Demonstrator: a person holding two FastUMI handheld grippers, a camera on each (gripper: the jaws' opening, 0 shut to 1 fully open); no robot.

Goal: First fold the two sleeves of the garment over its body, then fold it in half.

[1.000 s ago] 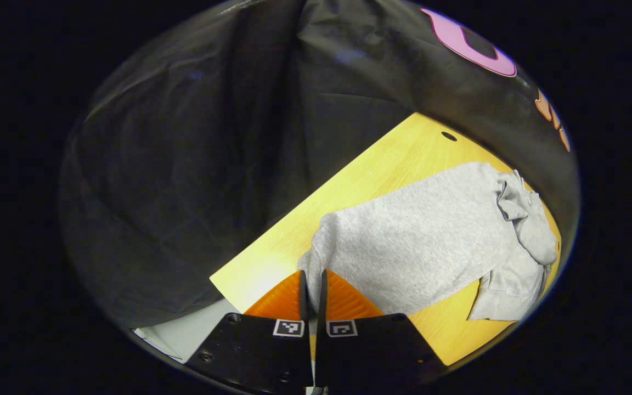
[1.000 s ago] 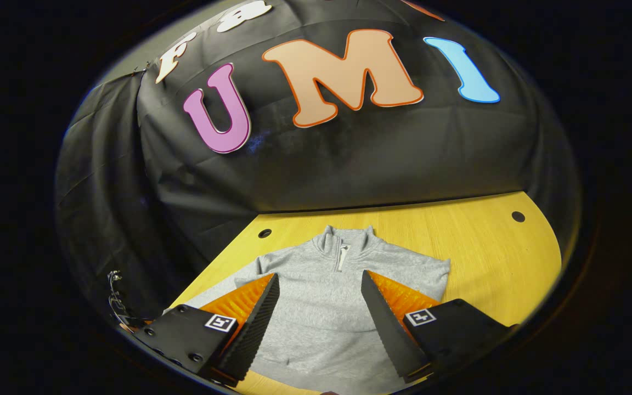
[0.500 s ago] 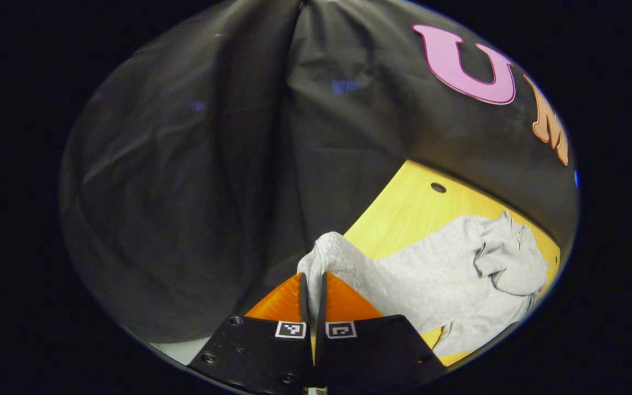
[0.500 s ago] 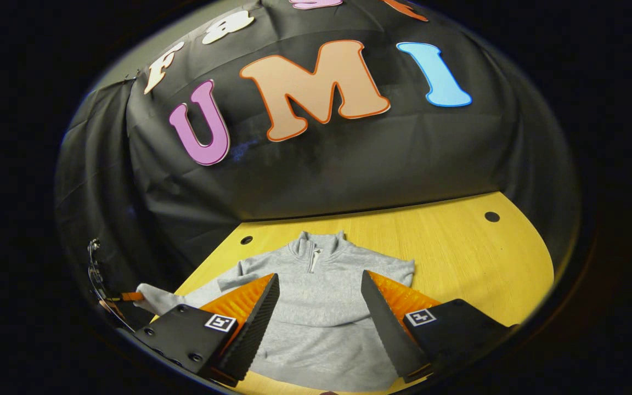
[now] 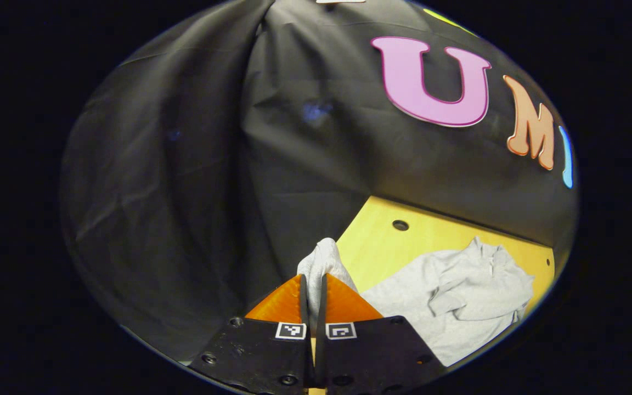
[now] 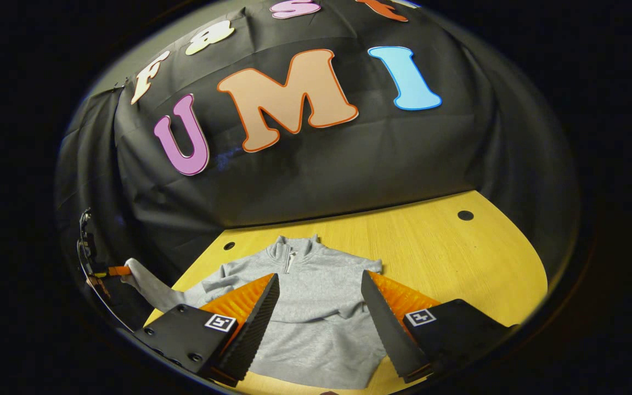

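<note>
A grey zip-neck sweatshirt [image 6: 316, 307] lies on the yellow wooden table [image 6: 458, 263], collar toward the wall. One sleeve lies folded across its chest. My left gripper [image 5: 313, 282] is shut on the cuff of the other sleeve [image 5: 324, 260] and holds it raised off the table's left edge. In the right gripper view that sleeve [image 6: 151, 288] stretches out to the left, up to the left gripper [image 6: 116, 270]. My right gripper [image 6: 319, 288] hangs open above the sweatshirt's body, touching nothing. In the left gripper view the sweatshirt [image 5: 458, 302] lies bunched at the lower right.
The table has small round holes near its back edge [image 6: 465, 215] [image 6: 229, 246] [image 5: 400, 225]. Bare wood runs to the right of the sweatshirt. Black cloth walls stand close behind and to the left of the table.
My left gripper has lifted the sleeve cuff higher and swung it, so the sleeve now stretches up off the table. The right gripper has drifted to the right above the sweatshirt, still open.
</note>
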